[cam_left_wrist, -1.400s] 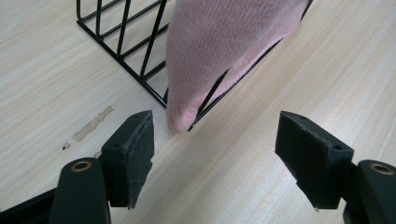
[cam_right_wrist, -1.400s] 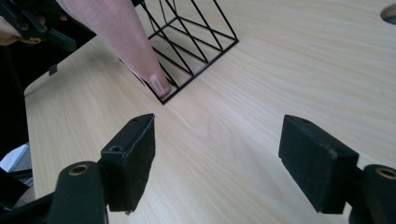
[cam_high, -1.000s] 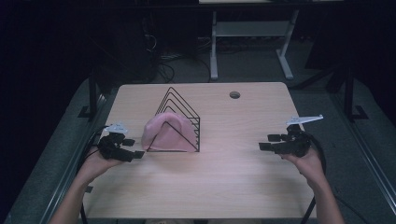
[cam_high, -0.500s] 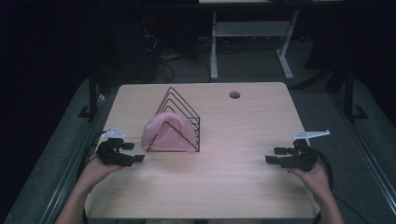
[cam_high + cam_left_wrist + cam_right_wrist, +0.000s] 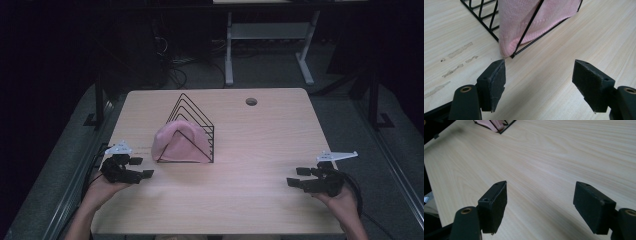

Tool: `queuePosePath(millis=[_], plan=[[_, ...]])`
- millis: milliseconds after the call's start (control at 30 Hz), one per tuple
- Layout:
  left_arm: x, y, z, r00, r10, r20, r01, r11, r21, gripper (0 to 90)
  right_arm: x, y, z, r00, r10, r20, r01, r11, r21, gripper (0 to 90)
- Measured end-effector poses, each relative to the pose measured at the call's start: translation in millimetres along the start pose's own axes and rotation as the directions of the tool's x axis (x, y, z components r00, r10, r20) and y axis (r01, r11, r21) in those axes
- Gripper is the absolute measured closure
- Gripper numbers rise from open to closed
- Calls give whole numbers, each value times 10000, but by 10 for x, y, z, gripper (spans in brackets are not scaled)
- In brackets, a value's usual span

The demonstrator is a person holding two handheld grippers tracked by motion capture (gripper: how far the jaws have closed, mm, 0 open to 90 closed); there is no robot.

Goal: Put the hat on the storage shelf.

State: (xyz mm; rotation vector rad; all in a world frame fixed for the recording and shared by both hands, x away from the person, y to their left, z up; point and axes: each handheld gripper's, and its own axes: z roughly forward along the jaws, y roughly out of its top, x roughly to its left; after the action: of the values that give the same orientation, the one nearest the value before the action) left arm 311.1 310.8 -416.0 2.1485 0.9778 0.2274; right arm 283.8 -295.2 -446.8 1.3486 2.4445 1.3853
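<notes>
Pink cloth (image 5: 181, 145) draped inside black wire rack (image 5: 196, 122), standing left of centre on pale wooden table (image 5: 260, 145). Folded into a rounded hump, filling the front of the rack, lower edge down on the tabletop. Seen close in the left gripper view as knitted fabric (image 5: 534, 22) bulging out past the rack's near corner wire (image 5: 527, 32).

Left gripper (image 5: 139, 168) held low near the table's left edge, just beside the rack's front left corner, not touching cloth or wire. Jaws spread wide, nothing between them; in its own view (image 5: 540, 82), bare wood between the pads, with one pad's tip close under the corner of the cloth.

Right gripper (image 5: 297, 177) well apart from the rack, near the right front of the table, pointing leftward. Jaws likewise spread wide and empty (image 5: 540, 202), only plain wood grain beneath. Corner of rack and a scrap of pink far off at the top of that view (image 5: 496, 125).

Small round hole (image 5: 251, 101) in the tabletop near the far edge. White-legged stand (image 5: 267, 45) on the dark floor beyond the table.
</notes>
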Motion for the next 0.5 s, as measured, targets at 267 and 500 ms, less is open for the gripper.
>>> queuePosePath(millis=[267,500], plan=[[-58,-130,-24,9993,-349,-137,342,9983,-466,264,162,-106,-46,9991,-352,229,357,9991,-222,251],[-170,-232,5,9992,-390,-45,385,9957,-841,263,318,-232,-183,9984,-481,283,510,9926,-1105,250]])
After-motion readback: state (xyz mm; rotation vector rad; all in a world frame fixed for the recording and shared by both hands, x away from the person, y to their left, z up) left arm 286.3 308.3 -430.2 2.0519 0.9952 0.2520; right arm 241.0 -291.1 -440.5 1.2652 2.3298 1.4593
